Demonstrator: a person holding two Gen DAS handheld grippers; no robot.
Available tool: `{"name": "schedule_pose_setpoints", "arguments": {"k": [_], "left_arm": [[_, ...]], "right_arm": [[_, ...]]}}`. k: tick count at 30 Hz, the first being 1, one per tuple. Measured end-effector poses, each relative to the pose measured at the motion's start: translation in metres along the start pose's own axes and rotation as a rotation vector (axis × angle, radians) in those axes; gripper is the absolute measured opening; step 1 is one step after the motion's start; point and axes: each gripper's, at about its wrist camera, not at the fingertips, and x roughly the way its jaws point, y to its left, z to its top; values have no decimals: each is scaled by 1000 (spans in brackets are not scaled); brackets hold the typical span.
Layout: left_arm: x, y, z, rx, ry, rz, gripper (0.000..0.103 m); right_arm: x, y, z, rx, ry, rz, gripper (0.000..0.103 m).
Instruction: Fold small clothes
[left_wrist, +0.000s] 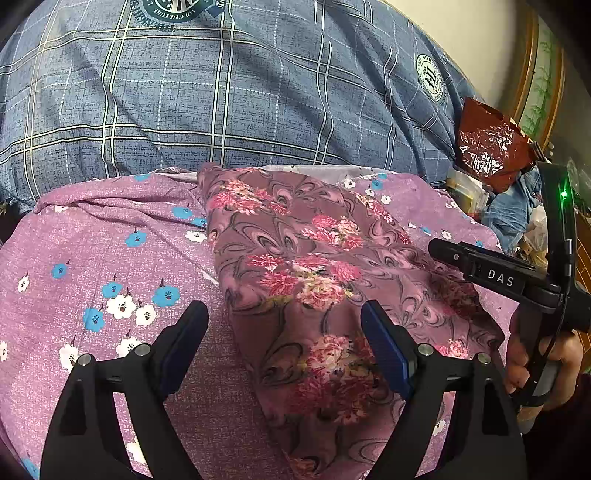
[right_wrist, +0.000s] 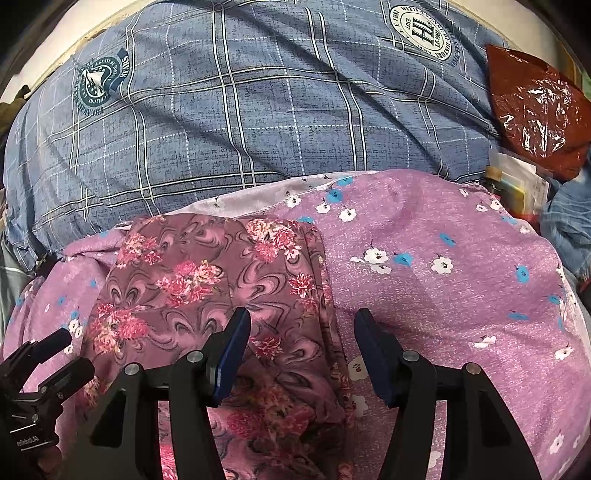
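A mauve floral garment (left_wrist: 314, 280) with pink flower clusters lies folded in a long strip on a purple cloth (left_wrist: 110, 258) printed with blue and white flowers. It also shows in the right wrist view (right_wrist: 207, 288). My left gripper (left_wrist: 284, 317) is open above the strip's left edge, holding nothing. My right gripper (right_wrist: 301, 325) is open over the strip's right edge, holding nothing. The right gripper also shows from the side in the left wrist view (left_wrist: 443, 251). The left gripper shows at the lower left of the right wrist view (right_wrist: 62, 354).
A blue plaid quilt (left_wrist: 221, 92) is heaped behind the purple cloth (right_wrist: 443, 258). A red plastic bag (right_wrist: 532, 107) and assorted clutter (left_wrist: 509, 206) sit at the far right.
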Motion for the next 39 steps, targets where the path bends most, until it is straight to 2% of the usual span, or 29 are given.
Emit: {"name": "schedule_pose_setpoints", "arguments": {"k": [39], "left_arm": [[0, 1, 1, -9, 1, -2, 85]], "right_arm": [[-1, 14, -6, -53, -1, -9, 60]]}}
